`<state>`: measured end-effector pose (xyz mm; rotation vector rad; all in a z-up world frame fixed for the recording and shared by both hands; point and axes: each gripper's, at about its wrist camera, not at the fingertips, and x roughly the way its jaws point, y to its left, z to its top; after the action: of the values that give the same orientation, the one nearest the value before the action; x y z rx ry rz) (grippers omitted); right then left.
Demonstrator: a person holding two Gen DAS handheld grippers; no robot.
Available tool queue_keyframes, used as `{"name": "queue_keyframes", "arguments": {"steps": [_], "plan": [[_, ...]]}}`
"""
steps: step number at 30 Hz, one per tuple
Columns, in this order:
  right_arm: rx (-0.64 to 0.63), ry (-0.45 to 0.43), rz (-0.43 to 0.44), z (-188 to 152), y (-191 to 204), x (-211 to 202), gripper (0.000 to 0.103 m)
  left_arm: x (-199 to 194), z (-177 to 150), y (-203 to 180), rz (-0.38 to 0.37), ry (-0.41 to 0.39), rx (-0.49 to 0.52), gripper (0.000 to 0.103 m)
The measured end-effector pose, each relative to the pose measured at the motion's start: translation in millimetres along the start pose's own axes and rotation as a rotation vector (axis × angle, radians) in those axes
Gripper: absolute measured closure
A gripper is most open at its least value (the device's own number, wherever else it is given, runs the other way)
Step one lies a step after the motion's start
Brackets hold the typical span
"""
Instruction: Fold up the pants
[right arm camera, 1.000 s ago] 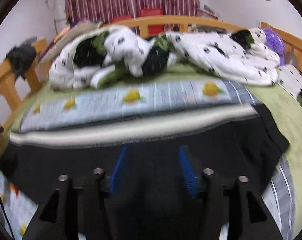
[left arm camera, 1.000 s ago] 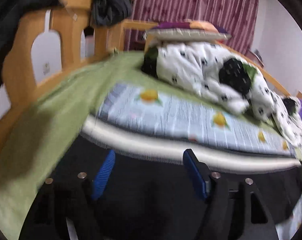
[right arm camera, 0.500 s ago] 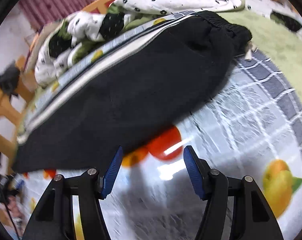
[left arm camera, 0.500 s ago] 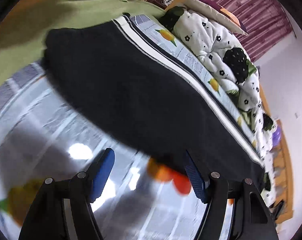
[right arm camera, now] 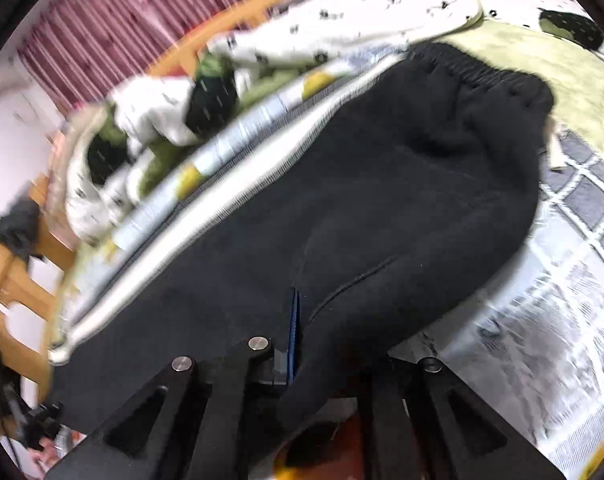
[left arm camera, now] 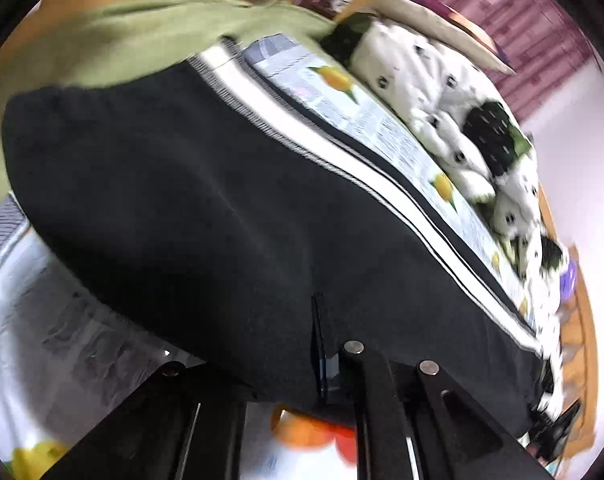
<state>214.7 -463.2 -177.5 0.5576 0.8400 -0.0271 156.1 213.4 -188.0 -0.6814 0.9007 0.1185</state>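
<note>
Black pants [left arm camera: 206,184] with a white side stripe [left arm camera: 341,160] lie lengthwise across the bed, folded leg on leg. My left gripper [left arm camera: 315,344] is shut on the near edge of the pants, the cloth pinched between its blue pads. In the right wrist view the pants [right arm camera: 381,184] show their elastic waistband [right arm camera: 489,72] at the right end. My right gripper [right arm camera: 294,332] is shut on the near edge there too, with cloth draped over one finger.
The pants rest on a fruit-print sheet [left arm camera: 42,340] over a green blanket [left arm camera: 142,36]. A white spotted duvet [left arm camera: 433,96] is heaped along the far side by the wooden bed frame [right arm camera: 18,280]. Red curtains [right arm camera: 150,24] hang behind.
Both grippers have moved onto the near edge of the pants and closed on it; half a second ago both were open above the sheet.
</note>
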Motion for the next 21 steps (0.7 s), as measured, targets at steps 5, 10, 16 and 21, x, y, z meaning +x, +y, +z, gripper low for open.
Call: {"name": "queue_keyframes", "arguments": {"steps": [5, 10, 16, 21], "plan": [[-0.016, -0.003, 0.014, -18.3, -6.5, -50.8, 0.096, -42.7, -31.3, -0.8, 0.004, 0.031, 0.096, 0.092], [-0.068, 0.036, 0.002, -57.5, -26.6, -106.3, 0.096, -85.8, -73.1, 20.8, -0.029, 0.084, 0.134, 0.092], [-0.093, 0.069, -0.026, -114.9, -57.4, -152.2, 0.094, -114.7, -113.9, 35.1, -0.023, 0.078, 0.209, 0.089], [-0.134, 0.102, -0.074, -132.6, -74.4, -164.2, 0.079, -120.8, -120.3, 44.5, 0.039, 0.083, 0.188, 0.052]]}}
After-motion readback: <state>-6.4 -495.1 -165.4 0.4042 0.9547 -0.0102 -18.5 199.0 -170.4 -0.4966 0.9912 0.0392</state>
